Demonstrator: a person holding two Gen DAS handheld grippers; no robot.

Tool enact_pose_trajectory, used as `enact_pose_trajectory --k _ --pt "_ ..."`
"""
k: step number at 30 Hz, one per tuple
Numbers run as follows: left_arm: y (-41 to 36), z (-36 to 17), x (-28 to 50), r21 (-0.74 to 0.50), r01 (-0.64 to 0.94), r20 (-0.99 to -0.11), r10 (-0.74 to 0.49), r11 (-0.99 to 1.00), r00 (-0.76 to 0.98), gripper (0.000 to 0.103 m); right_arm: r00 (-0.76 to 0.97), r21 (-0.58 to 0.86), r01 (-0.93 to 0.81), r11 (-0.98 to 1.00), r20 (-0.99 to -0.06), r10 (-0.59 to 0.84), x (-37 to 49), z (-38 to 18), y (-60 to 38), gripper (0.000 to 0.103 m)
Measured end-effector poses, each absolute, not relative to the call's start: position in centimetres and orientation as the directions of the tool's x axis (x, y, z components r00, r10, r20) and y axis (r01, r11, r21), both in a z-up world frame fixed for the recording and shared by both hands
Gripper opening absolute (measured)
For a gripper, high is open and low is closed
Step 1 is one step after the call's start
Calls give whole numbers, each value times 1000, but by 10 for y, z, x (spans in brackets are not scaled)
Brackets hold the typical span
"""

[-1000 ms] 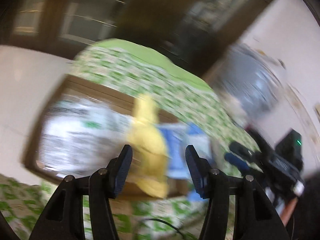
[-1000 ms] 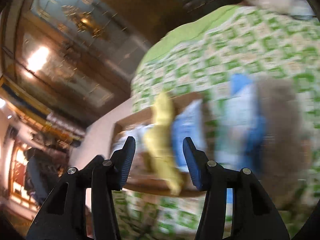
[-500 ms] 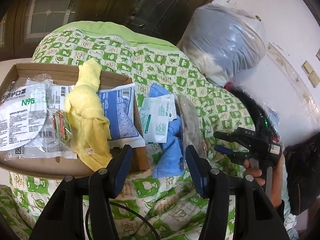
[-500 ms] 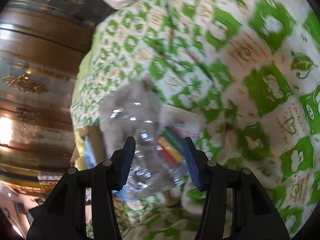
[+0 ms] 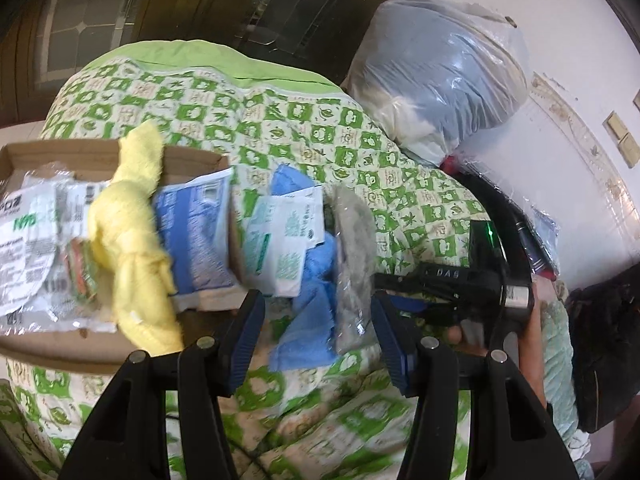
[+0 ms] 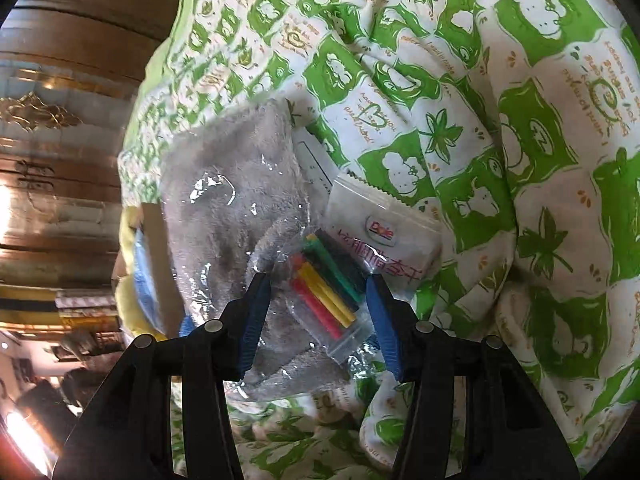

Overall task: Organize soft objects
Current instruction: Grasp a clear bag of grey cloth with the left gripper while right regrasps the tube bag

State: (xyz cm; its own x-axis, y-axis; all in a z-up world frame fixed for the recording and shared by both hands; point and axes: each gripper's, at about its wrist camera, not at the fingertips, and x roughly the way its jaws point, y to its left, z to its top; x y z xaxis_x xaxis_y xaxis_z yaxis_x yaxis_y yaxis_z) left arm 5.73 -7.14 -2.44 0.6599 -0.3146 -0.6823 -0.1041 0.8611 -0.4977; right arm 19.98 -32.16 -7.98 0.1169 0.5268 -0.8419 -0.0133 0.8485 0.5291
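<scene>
A cardboard box (image 5: 60, 156) on the green patterned quilt (image 5: 304, 120) holds a yellow towel (image 5: 128, 232), a blue packet (image 5: 192, 232) and mask packs (image 5: 28, 232). Beside it lie a blue cloth (image 5: 316, 280), white-green sachets (image 5: 280, 236) and a bagged grey cloth (image 5: 352, 240). My left gripper (image 5: 318, 332) is open above the blue cloth. My right gripper (image 6: 316, 316) is open, its jaws on either side of a small bag of coloured sticks (image 6: 328, 280) that lies on the grey cloth (image 6: 228, 208). A white Dole packet (image 6: 384, 236) lies next to it. The right gripper shows in the left wrist view (image 5: 384, 284).
A large clear bag of clothes (image 5: 436, 68) sits at the far end of the quilt by the white wall. Dark items (image 5: 532, 232) lie along the right edge. A wooden door (image 5: 160, 4) stands behind the bed.
The right gripper has moved down close over the grey cloth, and the coloured sticks now lie between its jaws. The left view has shifted closer to the blue cloth.
</scene>
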Motion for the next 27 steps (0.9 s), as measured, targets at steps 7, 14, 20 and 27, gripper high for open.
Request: enact_pose_trajectory --k 7,14,20,27 --pt "-125 -28 101 -405 -37 -773 -320 914 548 55 134 532 35 846 -841 524 198 -86 -331 19" --pt "-134 -68 152 -438 -95 -837 -367 894 405 55 227 619 47 784 -771 595 189 -77 -352 16" --pt "-134 -103 171 -471 -203 -857 -391 858 335 53 260 717 71 693 -684 681 188 -83 -366 16" --pt "-144 -102 171 -481 -173 -850 -409 860 330 31 279 789 117 603 -609 743 189 -92 -379 16"
